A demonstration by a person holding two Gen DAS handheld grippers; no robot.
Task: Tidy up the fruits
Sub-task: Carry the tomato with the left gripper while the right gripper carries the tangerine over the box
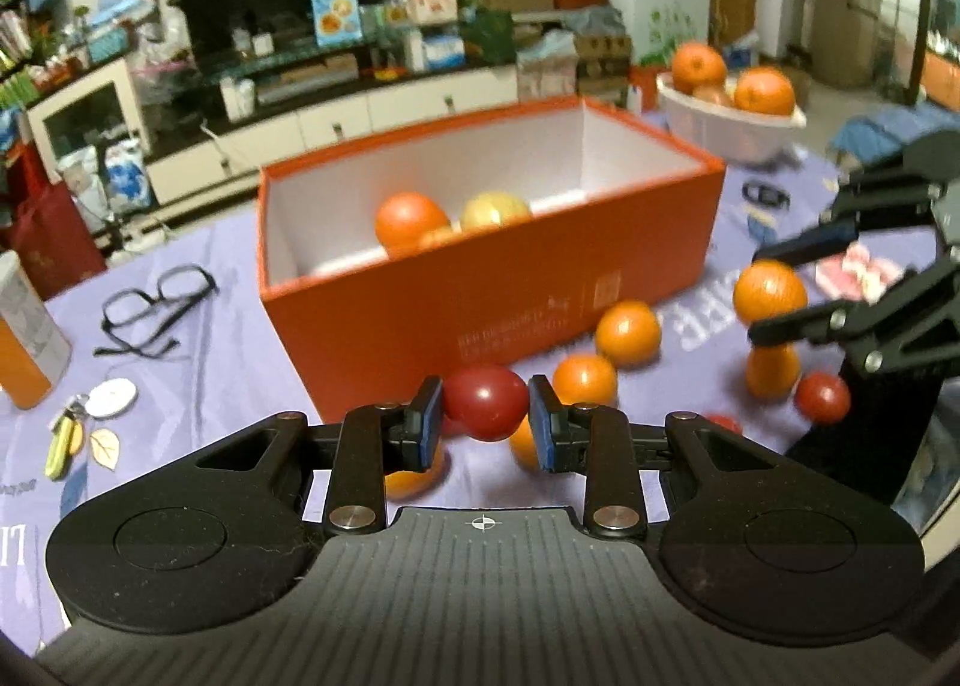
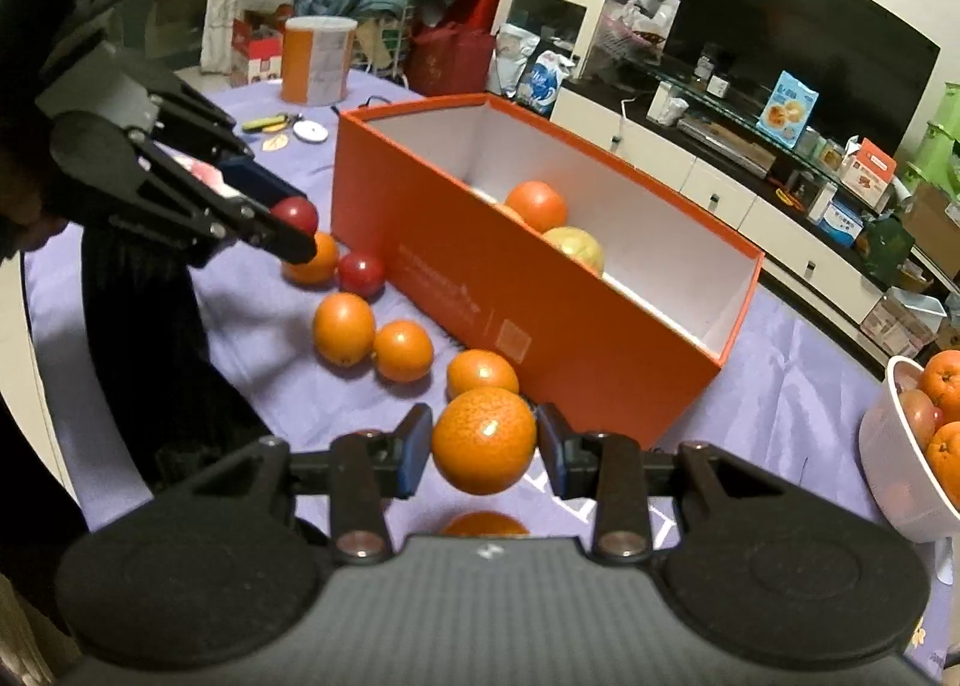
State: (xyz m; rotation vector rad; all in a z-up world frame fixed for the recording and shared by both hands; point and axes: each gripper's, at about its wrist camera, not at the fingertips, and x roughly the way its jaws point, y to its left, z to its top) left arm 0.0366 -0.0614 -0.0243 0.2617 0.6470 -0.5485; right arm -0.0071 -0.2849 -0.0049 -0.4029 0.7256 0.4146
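Observation:
My left gripper is shut on a red fruit and holds it above the purple tablecloth, in front of the orange box. It also shows in the right wrist view. My right gripper is shut on an orange near the box's long side; it also shows in the left wrist view. The box holds an orange and a yellow-green fruit. Several oranges and a red fruit lie loose on the cloth.
A white bowl with oranges stands to the right of the box. Glasses, keys and an orange can lie on the table's far left end. A TV stand is behind.

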